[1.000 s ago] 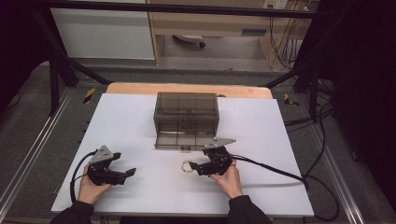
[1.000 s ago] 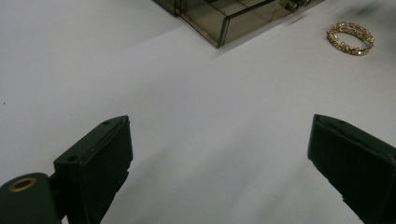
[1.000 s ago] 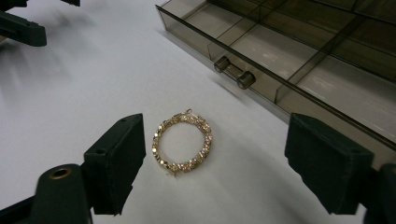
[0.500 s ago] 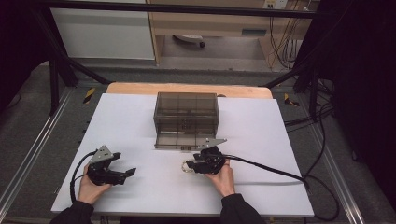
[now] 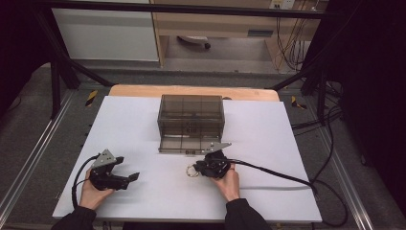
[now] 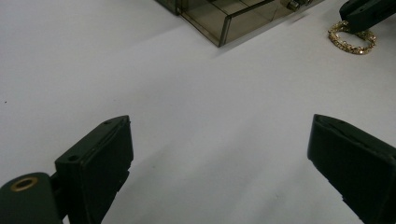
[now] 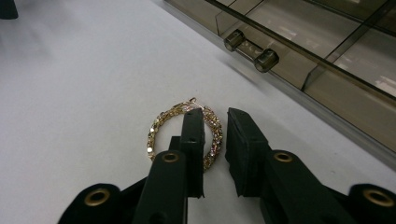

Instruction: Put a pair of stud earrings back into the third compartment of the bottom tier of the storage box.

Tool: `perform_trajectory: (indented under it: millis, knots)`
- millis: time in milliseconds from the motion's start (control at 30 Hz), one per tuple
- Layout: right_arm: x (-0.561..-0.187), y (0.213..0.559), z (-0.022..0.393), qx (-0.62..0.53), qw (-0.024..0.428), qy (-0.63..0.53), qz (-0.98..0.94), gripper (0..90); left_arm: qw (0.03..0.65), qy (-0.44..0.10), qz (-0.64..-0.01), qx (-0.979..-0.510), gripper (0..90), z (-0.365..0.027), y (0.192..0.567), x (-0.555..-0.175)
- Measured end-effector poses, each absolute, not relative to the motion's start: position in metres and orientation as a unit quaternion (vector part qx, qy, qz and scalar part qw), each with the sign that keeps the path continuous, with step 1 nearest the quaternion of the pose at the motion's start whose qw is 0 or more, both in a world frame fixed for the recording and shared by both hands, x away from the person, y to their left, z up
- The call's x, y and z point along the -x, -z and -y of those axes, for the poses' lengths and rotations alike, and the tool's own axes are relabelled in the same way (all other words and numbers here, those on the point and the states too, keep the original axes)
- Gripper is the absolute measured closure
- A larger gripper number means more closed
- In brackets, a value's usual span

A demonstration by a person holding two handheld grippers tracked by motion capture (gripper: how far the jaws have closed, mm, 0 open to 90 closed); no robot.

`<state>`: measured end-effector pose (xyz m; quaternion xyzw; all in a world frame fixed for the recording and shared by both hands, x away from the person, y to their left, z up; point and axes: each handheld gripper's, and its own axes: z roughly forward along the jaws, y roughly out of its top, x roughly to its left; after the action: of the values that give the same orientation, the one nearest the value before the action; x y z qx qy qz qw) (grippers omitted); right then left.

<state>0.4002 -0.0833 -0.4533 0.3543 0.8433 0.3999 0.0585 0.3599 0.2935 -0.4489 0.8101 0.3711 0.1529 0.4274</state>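
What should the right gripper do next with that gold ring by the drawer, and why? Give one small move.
Probably close the right gripper on the gold ring. One jaw sits inside the ring and the other just outside, with the band between them and a small gap left. The ring lies flat on the white table beside the smoky drawer box, whose drawer stands open.

White counter (image 5: 268, 143) with a bare wooden strip along its far edge. Near the far middle, a smoky translucent drawer box (image 5: 191, 115) standing directly on the white surface, its lower drawer (image 5: 184, 143) pulled out toward the near side, divided into compartments, with a small two-post handle (image 7: 251, 51) on its front. Just in front of that drawer, flat on the counter, a gold chain bracelet (image 7: 161, 128) closed into a ring. A black cable (image 5: 273, 172) trailing across the right part of the surface and off its right edge.
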Motion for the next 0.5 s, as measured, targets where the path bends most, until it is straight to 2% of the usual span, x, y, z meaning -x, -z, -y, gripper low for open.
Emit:
perform_trajectory:
  millis: [167, 500]
  knots:
    - [-0.4005, 0.4536, 0.0829, -0.361, 0.055, -0.401, -0.840, 84.9, 0.427, -0.153, -0.371, -0.810, 7.1, -0.2937, 0.4489, -0.3599]
    - [-0.3988, 0.4470, 0.0850, -0.365, 0.053, -0.405, -0.837, 86.4, 0.427, -0.153, -0.370, -0.811, 7.2, -0.2933, 0.4490, -0.3598]
